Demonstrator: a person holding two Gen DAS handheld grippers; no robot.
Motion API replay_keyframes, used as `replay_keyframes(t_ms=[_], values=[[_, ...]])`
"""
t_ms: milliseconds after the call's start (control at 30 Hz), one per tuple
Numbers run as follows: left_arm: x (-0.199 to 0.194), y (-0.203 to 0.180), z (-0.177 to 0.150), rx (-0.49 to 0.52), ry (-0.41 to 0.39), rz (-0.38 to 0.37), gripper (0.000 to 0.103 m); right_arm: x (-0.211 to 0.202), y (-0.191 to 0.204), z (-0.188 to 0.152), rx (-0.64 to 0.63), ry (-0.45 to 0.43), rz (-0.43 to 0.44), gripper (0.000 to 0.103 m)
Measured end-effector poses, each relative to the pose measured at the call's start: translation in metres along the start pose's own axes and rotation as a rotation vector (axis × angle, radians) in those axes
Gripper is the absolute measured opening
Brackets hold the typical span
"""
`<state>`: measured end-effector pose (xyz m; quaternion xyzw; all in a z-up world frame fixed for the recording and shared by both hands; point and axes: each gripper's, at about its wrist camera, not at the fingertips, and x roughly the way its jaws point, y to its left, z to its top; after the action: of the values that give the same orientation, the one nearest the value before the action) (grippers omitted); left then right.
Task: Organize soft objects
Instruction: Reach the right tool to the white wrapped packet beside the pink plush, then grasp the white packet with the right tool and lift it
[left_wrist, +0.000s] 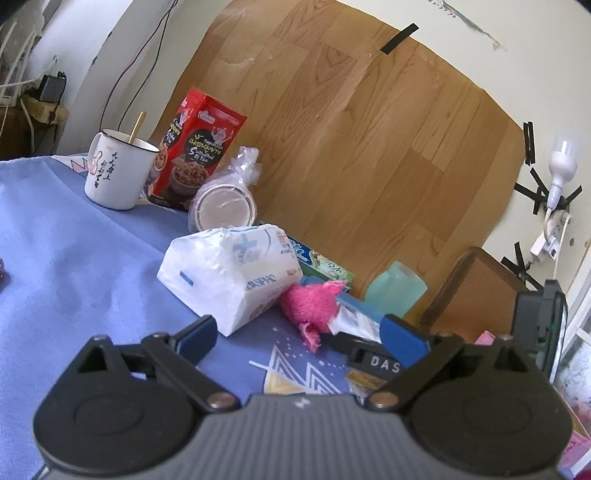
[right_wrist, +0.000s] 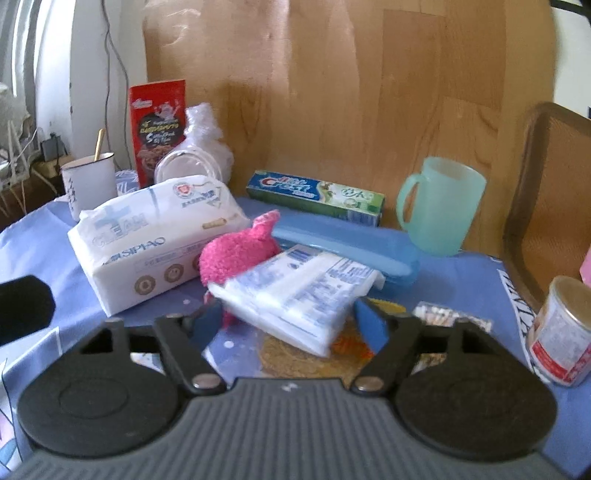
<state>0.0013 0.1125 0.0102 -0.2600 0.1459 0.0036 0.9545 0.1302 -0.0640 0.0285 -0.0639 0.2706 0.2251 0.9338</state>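
Left tongs gape wide, holding nothing; right tongs straddle the small tissue pack, grip unclear.

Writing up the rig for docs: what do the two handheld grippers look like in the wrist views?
Both match: the left gripper and right gripper have a ribbed grey body, two round black discs, black linkage arms with silver pivot pins, and blue finger pads. No cables or sleeves visible.

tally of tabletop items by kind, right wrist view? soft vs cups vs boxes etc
Soft packs and cloth: 3 – big tissue pack, small tissue pack, pink cloth
Mugs: 2 – white mug, green mug
Boxes and cases: 3 – red snack box, toothpaste box, blue case
Cans: 1 – can
Bagged cups: 1 – bagged cups
Total: 10
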Motion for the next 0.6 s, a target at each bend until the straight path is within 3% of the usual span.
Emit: replay_keyframes(t_ms=[33, 200, 233, 267, 400, 533, 600], values=[[0.000, 0.000, 0.000, 0.001, -0.001, -0.001, 0.098, -0.001, -0.002, 0.000, 0.005, 0.000, -0.004, 0.055], [0.000, -0.002, -0.001, 0.006, -0.001, 0.000, 0.100, -0.010, -0.013, 0.000, 0.055, 0.000, 0.022, 0.028], [0.000, -0.002, -0.001, 0.007, 0.001, 0.001, 0.100, -0.012, -0.014, 0.000, 0.049, 0.000, 0.016, 0.018], [0.000, -0.002, -0.001, 0.007, 0.003, 0.003, 0.100, -0.013, -0.015, -0.001, 0.045, 0.001, 0.009, 0.017], [0.000, -0.002, -0.001, 0.004, 0.005, 0.009, 0.101, -0.016, -0.017, -0.003, 0.027, -0.006, -0.010, 0.019], [0.000, -0.001, -0.001, -0.003, 0.004, 0.011, 0.102, -0.019, -0.010, -0.004, -0.049, -0.032, -0.041, 0.043], [0.001, -0.001, -0.001, -0.003, 0.008, 0.010, 0.102, -0.019, -0.006, -0.005, -0.097, -0.046, -0.055, 0.046]])
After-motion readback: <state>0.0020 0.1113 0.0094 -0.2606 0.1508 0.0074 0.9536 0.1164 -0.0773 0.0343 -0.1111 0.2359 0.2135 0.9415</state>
